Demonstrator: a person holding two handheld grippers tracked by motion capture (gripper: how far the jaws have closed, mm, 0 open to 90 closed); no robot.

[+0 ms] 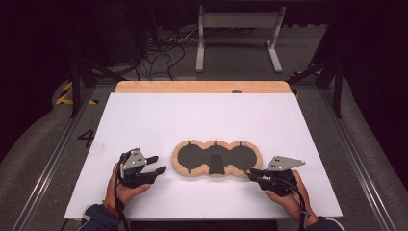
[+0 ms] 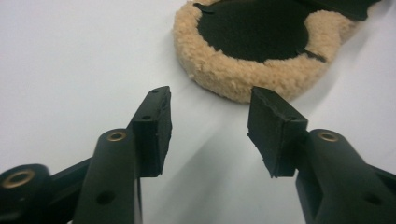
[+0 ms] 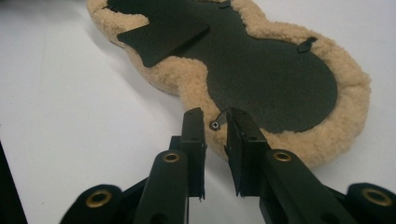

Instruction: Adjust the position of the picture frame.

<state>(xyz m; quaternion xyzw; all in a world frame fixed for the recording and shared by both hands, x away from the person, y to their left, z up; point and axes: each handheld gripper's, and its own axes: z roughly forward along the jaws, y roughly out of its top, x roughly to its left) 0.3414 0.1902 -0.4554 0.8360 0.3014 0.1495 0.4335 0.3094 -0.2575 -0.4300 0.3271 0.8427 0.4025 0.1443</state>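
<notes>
A three-lobed pad [image 1: 216, 159] with tan fleece trim and a black inner face lies flat on the white table [image 1: 192, 115]. A black flap [image 1: 216, 164] rests on its middle lobe. My left gripper [image 1: 158, 163] stands open a little to the left of the pad, with nothing between its jaws; in the left gripper view [image 2: 210, 126] the pad's fleece rim [image 2: 243, 74] lies just ahead. My right gripper [image 1: 251, 173] is at the pad's right lobe [image 3: 280, 79]. Its jaws [image 3: 215, 135] stand narrowly apart, and a small black tab with a snap [image 3: 217, 122] curls between the tips without being pinched.
The white sheet lies on a wooden board whose far edge [image 1: 202, 86] shows. Beyond it, a white metal stand [image 1: 238, 33] and loose cables [image 1: 159, 53] are on the floor. Metal rails [image 1: 53, 159] run along both sides of the table.
</notes>
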